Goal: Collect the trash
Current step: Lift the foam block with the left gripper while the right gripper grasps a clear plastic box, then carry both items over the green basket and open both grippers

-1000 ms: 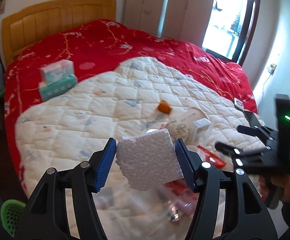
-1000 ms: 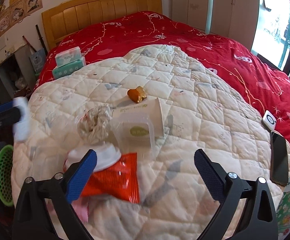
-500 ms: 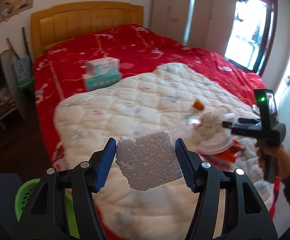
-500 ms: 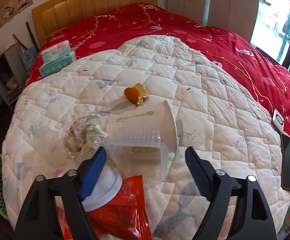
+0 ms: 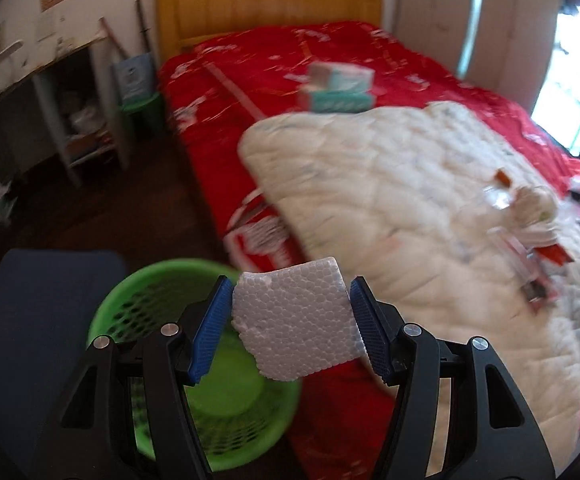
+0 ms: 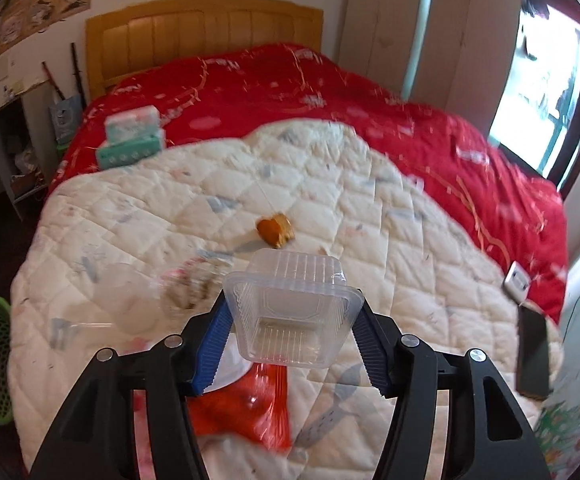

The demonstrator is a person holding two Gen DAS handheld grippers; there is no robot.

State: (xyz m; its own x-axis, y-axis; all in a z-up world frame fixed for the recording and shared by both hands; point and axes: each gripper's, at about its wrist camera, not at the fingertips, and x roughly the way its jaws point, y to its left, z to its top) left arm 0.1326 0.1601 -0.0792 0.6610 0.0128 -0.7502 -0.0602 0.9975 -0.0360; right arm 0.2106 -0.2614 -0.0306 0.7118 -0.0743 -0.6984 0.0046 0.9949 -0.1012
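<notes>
The foam block is clamped in the left gripper, now carried from over the quilt to above the green basket. The clear plastic tray, earlier lying on the quilt, is pinched by the right gripper, whose jaws have just been closing.

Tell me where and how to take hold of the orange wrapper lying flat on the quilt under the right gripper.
Grip the orange wrapper by its near free edge, coming from above with one finger sliding under. It lies flat and thin on the soft quilt, so its faces give no purchase. Its far end seems tucked beneath a white lid, so pull toward you.
</notes>
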